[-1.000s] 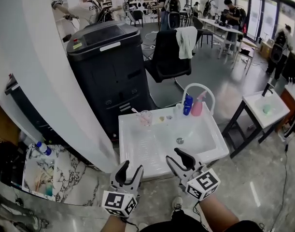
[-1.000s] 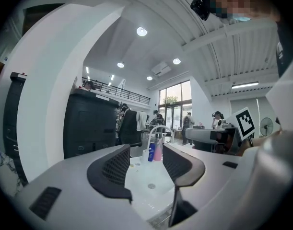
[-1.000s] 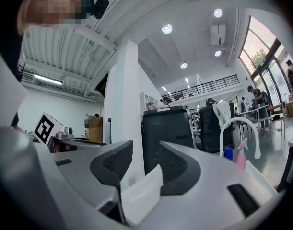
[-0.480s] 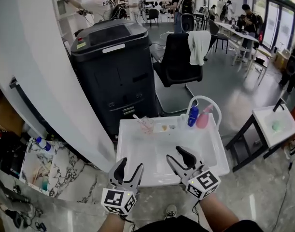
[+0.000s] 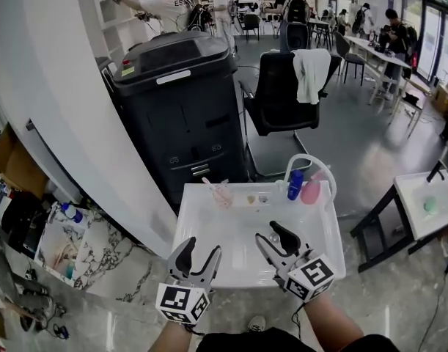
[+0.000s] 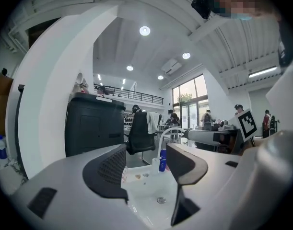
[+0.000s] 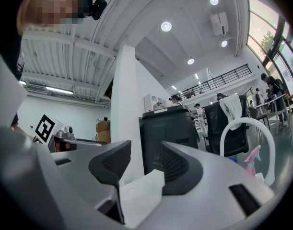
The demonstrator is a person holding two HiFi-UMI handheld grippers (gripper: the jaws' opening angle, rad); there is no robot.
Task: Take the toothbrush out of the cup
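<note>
A clear pinkish cup (image 5: 222, 195) stands at the back left of the white sink (image 5: 209, 251), with a toothbrush (image 5: 209, 185) leaning out of it to the upper left. My left gripper (image 5: 200, 249) hovers at the sink's front edge, well short of the cup. Its jaws are opening and nothing is between them. My right gripper (image 5: 271, 235) is over the basin near the drain, open and empty. In the left gripper view the left gripper (image 6: 146, 169) frames the basin (image 6: 151, 193). In the right gripper view the right gripper (image 7: 144, 169) frames a white sink corner (image 7: 141, 195).
A blue bottle (image 5: 295, 185), a pink spray bottle (image 5: 311, 191) and a white arched faucet (image 5: 309, 163) stand at the sink's back right. A black cabinet (image 5: 176, 116) is behind the sink, with a black chair (image 5: 282, 97) beside it. A white wall (image 5: 55, 123) runs along the left.
Both grippers have moved forward from the sink's front edge toward the basin. The sink and cup now sit nearer and lower in the head view.
</note>
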